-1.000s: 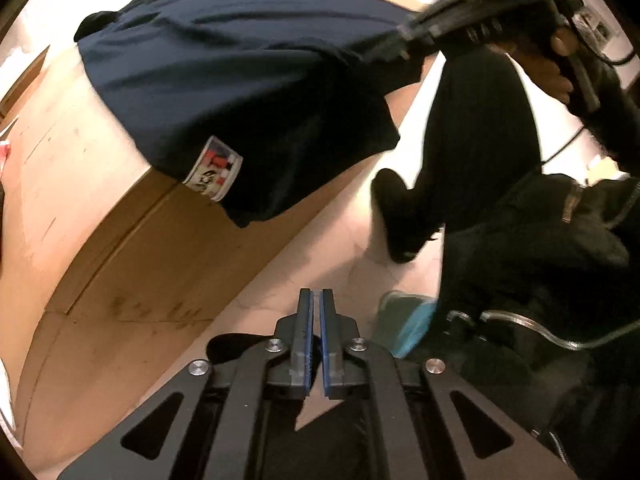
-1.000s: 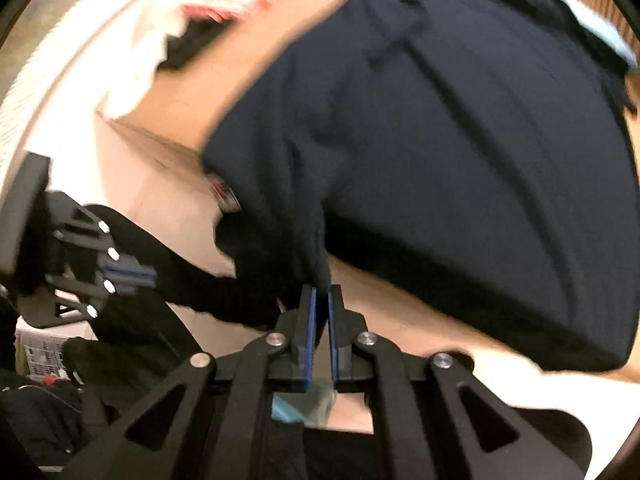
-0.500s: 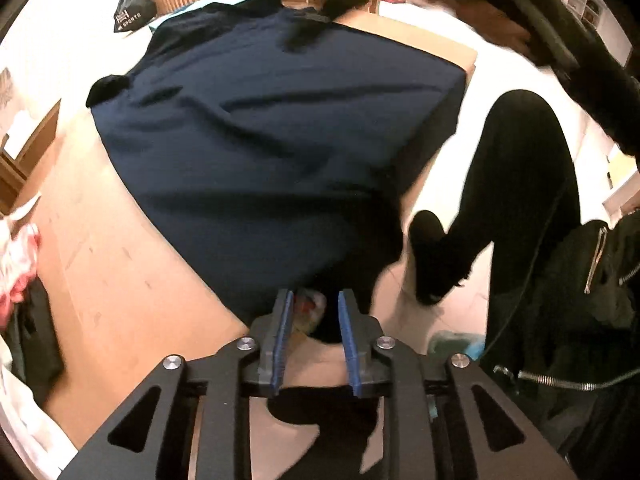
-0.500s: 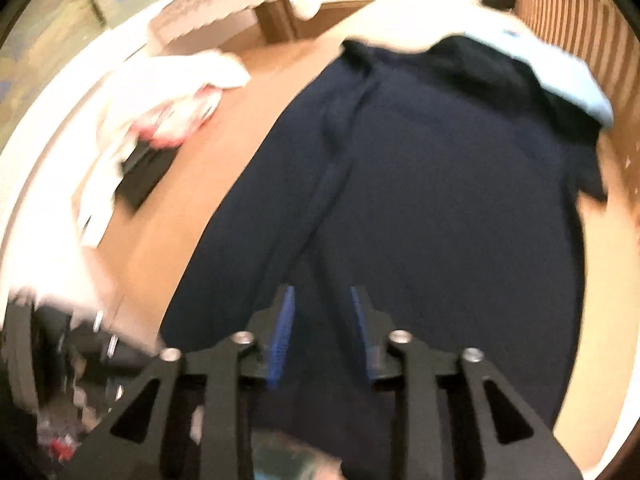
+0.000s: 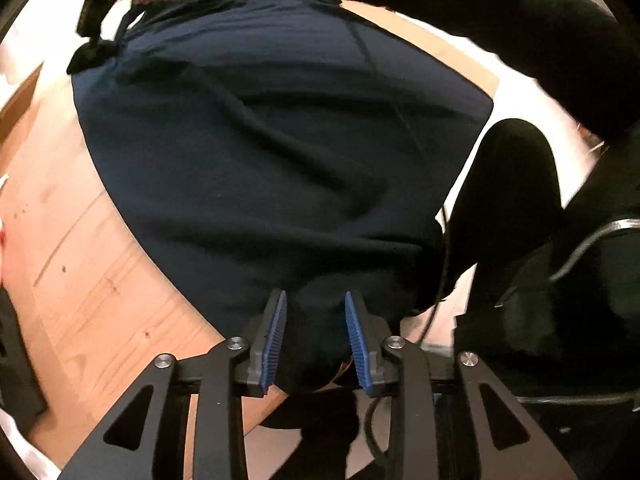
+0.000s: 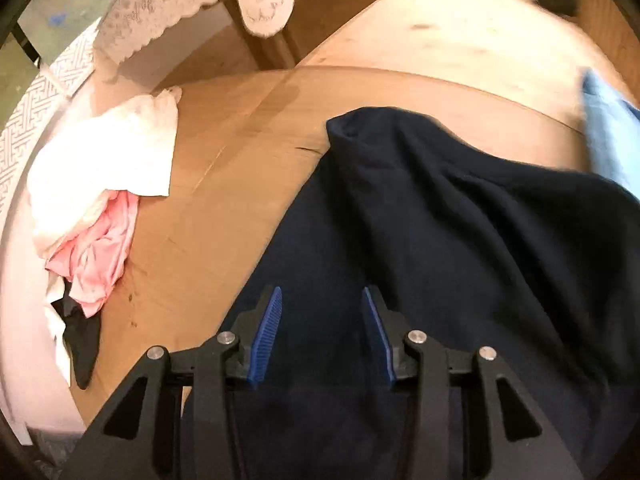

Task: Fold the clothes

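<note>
1. Fabric first: we see a navy garment (image 5: 280, 152) spread over the wooden table (image 5: 80, 280), its near edge hanging off the table's front by our left gripper (image 5: 314, 320).
2. Our left gripper has its blue pads (image 5: 274, 336) spread apart, with a bunched fold of the navy cloth lying between them; the pads are not pressed onto it.
3. Our right gripper (image 6: 322, 320) is likewise spread wide, hovering over the garment's flat cloth (image 6: 440, 240) and pinching nothing.
4. Off to the left in the right wrist view we note a heap of white and pink laundry (image 6: 104, 192) lying on the table, well apart from the navy garment.
5. A pale blue cloth (image 6: 608, 136) lies just beside the garment's far right edge.
</note>
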Available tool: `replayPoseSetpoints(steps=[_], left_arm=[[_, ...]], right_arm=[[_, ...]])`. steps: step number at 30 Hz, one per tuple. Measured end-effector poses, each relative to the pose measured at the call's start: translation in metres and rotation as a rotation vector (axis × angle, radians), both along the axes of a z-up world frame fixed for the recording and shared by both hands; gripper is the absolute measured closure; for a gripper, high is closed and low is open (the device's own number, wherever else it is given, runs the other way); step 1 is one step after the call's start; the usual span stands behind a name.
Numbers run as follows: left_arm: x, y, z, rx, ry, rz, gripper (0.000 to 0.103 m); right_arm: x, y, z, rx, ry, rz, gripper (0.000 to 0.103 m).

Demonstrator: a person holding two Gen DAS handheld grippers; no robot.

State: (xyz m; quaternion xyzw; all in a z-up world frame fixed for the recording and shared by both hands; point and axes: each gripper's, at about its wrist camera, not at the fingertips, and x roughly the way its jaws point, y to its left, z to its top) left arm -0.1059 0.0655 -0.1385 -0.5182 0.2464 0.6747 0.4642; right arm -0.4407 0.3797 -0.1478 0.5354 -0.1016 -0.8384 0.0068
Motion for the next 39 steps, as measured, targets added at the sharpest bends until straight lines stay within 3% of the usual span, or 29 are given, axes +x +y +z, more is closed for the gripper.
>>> replayPoseSetpoints(steps=[2, 4, 8, 12, 18, 22, 25, 29, 32, 36, 39], left_arm=[[-0.004, -0.001, -0.001, 0.007, -0.013, -0.006, 0.074], [-0.003, -0.002, 0.001, 0.011, -0.027, -0.01, 0.074], [-0.006, -0.005, 0.002, 0.022, -0.05, -0.024, 0.074], [-0.014, -0.006, -0.001, 0.031, -0.058, -0.029, 0.073], [-0.024, -0.01, -0.003, 0.041, -0.072, -0.034, 0.073], [-0.026, -0.013, 0.003, 0.044, -0.081, -0.035, 0.073], [-0.029, -0.015, 0.004, 0.048, -0.084, -0.033, 0.073], [-0.03, -0.019, 0.005, 0.051, -0.08, -0.034, 0.073], [-0.028, -0.021, 0.006, 0.047, -0.065, -0.037, 0.071], [-0.024, -0.022, 0.007, 0.035, -0.037, -0.039, 0.069], [-0.022, -0.023, 0.008, 0.026, -0.017, -0.041, 0.069]], right_arm=[[-0.013, 0.035, 0.004, 0.062, 0.032, -0.152, 0.069], [-0.018, 0.064, 0.015, 0.059, 0.076, -0.242, 0.069], [-0.027, 0.061, 0.043, 0.055, 0.168, -0.178, 0.069], [-0.056, 0.019, 0.04, 0.167, 0.124, -0.019, 0.065], [-0.096, -0.02, 0.013, 0.306, 0.046, 0.099, 0.065], [-0.112, -0.013, -0.007, 0.352, -0.025, 0.071, 0.066], [-0.115, 0.01, 0.003, 0.342, 0.035, -0.047, 0.066], [-0.088, 0.02, 0.035, 0.228, 0.093, -0.037, 0.066], [-0.055, 0.014, 0.041, 0.19, 0.032, 0.032, 0.066], [-0.024, -0.013, 0.005, 0.235, -0.128, 0.162, 0.066], [-0.015, -0.029, -0.009, 0.334, -0.1, 0.187, 0.066]])
